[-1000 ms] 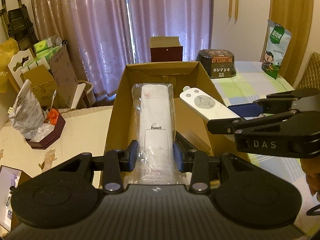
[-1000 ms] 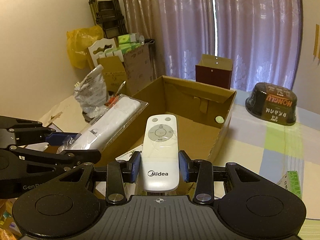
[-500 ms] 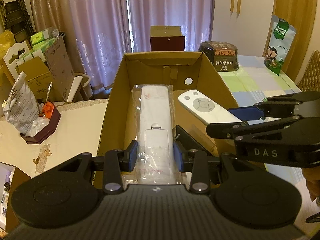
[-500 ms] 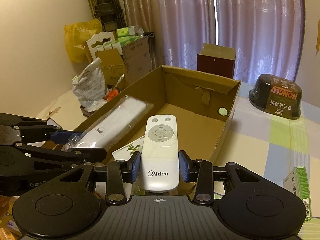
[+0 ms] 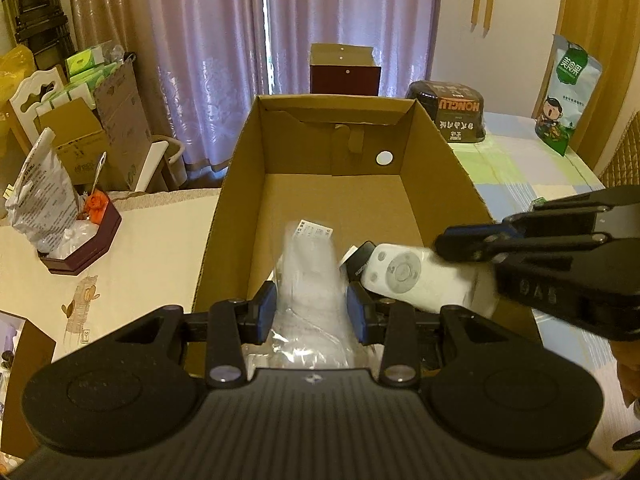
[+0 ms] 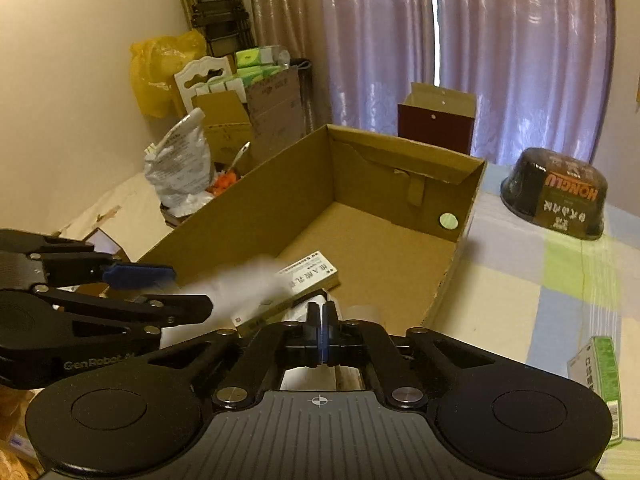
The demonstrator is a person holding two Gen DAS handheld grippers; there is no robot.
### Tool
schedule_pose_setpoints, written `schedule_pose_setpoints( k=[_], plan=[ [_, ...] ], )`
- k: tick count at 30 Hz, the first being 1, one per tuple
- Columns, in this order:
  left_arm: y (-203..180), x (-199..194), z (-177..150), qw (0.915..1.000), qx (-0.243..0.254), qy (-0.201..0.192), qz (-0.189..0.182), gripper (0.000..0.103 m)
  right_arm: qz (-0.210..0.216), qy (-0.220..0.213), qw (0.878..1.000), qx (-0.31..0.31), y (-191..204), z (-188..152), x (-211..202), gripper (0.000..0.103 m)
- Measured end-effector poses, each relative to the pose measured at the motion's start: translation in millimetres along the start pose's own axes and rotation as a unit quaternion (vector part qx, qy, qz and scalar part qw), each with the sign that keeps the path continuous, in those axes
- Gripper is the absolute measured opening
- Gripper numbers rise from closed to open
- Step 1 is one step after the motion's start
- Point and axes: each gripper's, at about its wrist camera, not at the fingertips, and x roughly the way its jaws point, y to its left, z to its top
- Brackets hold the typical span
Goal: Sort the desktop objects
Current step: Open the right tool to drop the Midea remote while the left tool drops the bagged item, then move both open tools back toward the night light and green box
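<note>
An open cardboard box (image 5: 240,148) (image 6: 260,208) stands on the table in front of both grippers. My left gripper (image 5: 311,308) (image 6: 188,290) is over the box's near end, shut on a plastic-wrapped white remote (image 5: 310,276) (image 6: 240,284). That remote is blurred and tips down into the box. My right gripper (image 6: 322,320) (image 5: 442,242) has its pads pressed together with nothing between them. The white Midea remote (image 5: 412,276) is blurred just under the right gripper's fingers, inside the box's near right corner. A flat medicine box (image 6: 308,276) lies on the box floor.
A dark bowl-shaped pack (image 5: 448,112) (image 6: 556,196) and a snack bag (image 5: 568,92) stand on the checked cloth to the right. A green carton (image 6: 596,384) lies near the right edge. A maroon tray (image 5: 80,240) with a silver bag sits to the left.
The Midea remote has left my right gripper, whose fingers have closed, and it has dropped into the box. The wrapped remote has tipped down into the box. Both grippers moved higher over the box.
</note>
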Motion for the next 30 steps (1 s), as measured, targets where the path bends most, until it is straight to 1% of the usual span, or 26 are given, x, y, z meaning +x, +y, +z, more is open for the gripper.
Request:
schedule_pose_setpoints(
  k=[16, 17, 18, 19, 22, 25, 26, 27, 28, 29, 30],
  plan=[
    [-1.5, -12.1, 0.0, 0.9999, -0.004, -0.009, 0.005, 0.034, -0.006, -0.023, 1.000, 0.001, -5.2, -1.8, -16.7, 0.000],
    [-2.0, -13.7, -0.2, 0.9999, -0.004, -0.010, 0.005, 0.035, -0.009, -0.025, 1.000, 0.001, -5.8, -2.4, -18.3, 0.000],
    [-2.8, -15.5, -0.6, 0.9999, -0.005, -0.011, 0.005, 0.041, -0.010, -0.027, 1.000, 0.000, -6.7, -3.4, -20.5, 0.000],
    [-3.8, -18.0, -1.3, 0.9999, -0.006, -0.013, 0.005, 0.044, -0.011, -0.027, 1.000, -0.001, -7.5, -4.5, -22.7, 0.000],
    [-8.0, -24.1, -3.9, 0.9999, -0.009, -0.013, -0.005, 0.045, -0.015, -0.030, 0.999, -0.008, -9.4, -9.5, -31.6, 0.000],
    [-16.3, -31.6, -8.1, 0.9998, -0.006, -0.018, -0.007, 0.045, -0.017, -0.036, 0.999, -0.008, -14.4, -15.6, -43.8, 0.001],
    [-19.7, -34.9, -9.4, 0.9997, -0.006, -0.021, -0.008, 0.046, -0.018, -0.038, 0.999, -0.007, -16.5, -17.8, -48.4, 0.014],
    [-23.3, -38.4, -10.7, 0.9997, -0.005, -0.024, -0.010, 0.046, -0.021, -0.044, 0.999, -0.003, -19.1, -20.9, -54.8, 0.060],
    [-27.0, -42.1, -12.0, 0.9996, -0.004, -0.027, -0.011, 0.046, -0.025, -0.051, 0.998, 0.001, -21.7, -24.2, -61.5, 0.078],
    [-31.3, -46.3, -13.4, 0.9995, -0.003, -0.030, -0.013, 0.048, -0.031, -0.064, 0.997, 0.001, -23.9, -29.0, -70.3, 0.083],
    [-36.3, -50.6, -15.0, 0.9993, -0.001, -0.033, -0.016, 0.048, -0.033, -0.066, 0.997, 0.000, -25.2, -33.1, -77.1, 0.083]
  ],
)
